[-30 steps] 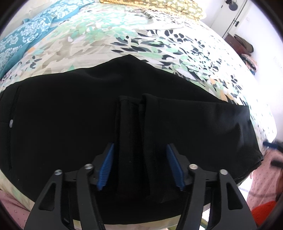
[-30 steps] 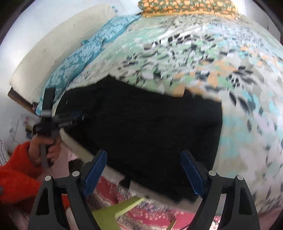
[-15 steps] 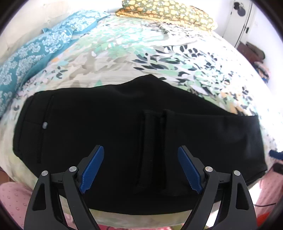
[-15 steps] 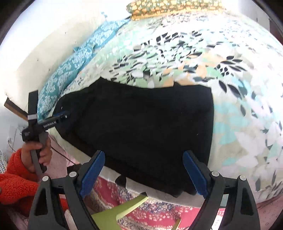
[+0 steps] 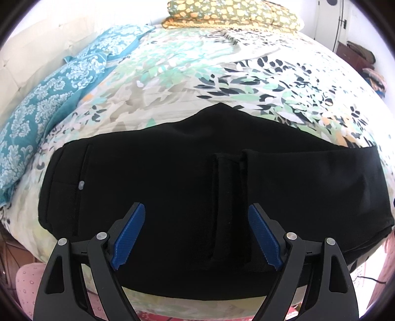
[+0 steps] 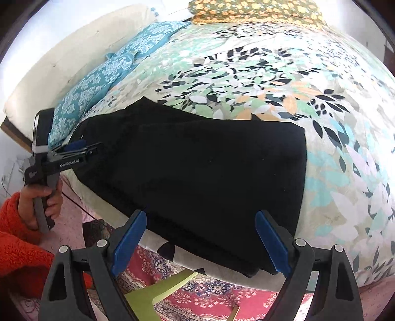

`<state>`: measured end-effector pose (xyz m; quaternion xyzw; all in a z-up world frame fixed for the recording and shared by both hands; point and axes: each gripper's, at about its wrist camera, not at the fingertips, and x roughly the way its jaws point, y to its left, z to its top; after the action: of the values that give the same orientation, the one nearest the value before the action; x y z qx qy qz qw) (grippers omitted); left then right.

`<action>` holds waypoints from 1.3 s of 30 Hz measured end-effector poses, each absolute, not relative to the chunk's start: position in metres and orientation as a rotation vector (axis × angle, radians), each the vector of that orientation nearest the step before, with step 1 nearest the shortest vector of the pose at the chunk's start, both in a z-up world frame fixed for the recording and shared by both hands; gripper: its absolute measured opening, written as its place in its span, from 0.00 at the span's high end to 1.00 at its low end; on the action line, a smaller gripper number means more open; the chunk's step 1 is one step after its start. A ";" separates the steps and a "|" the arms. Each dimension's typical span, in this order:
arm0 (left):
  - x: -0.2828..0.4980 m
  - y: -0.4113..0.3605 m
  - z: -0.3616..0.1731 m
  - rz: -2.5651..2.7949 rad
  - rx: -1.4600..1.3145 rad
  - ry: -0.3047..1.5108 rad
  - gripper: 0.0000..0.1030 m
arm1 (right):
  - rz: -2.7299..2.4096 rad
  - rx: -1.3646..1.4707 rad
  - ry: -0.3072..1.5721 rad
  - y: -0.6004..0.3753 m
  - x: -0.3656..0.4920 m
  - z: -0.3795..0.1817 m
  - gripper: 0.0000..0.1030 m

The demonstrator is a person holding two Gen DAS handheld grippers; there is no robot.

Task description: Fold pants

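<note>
Black pants (image 5: 172,182) lie folded lengthwise along the near edge of a floral bed cover (image 5: 209,74). A raised fold ridge (image 5: 227,197) runs toward me near the middle. My left gripper (image 5: 197,237) is open and empty, held above the pants' near edge. My right gripper (image 6: 200,242) is open and empty, over the pants' (image 6: 197,172) near edge at the right end. The left gripper also shows in the right wrist view (image 6: 71,150), held in a hand at the pants' left end.
Teal patterned pillows (image 5: 49,98) lie at the left of the bed, and a yellow floral pillow (image 5: 234,12) at the far end. A red patterned rug (image 6: 197,291) and a green stool (image 6: 160,293) are on the floor below the bed edge.
My left gripper opened, letting go of the fold ridge, and drew back and up from the pants. My right gripper also drew back slightly and stayed open.
</note>
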<state>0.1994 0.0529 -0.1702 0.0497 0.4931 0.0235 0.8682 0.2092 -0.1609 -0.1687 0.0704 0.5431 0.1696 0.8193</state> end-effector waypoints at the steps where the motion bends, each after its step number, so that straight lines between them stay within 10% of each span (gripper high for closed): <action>1: 0.199 0.052 -0.170 0.052 0.108 1.033 0.16 | 0.362 0.148 1.158 -0.160 0.209 -0.169 0.13; 39: 0.212 0.119 -0.161 0.123 -0.158 1.044 0.13 | 0.077 -0.049 1.021 -0.165 0.210 -0.149 0.00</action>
<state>0.2123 0.1187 -0.1614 -0.0752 0.4977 0.0586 0.8621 0.2100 -0.1652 -0.1495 -0.0235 0.4882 0.0370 0.8716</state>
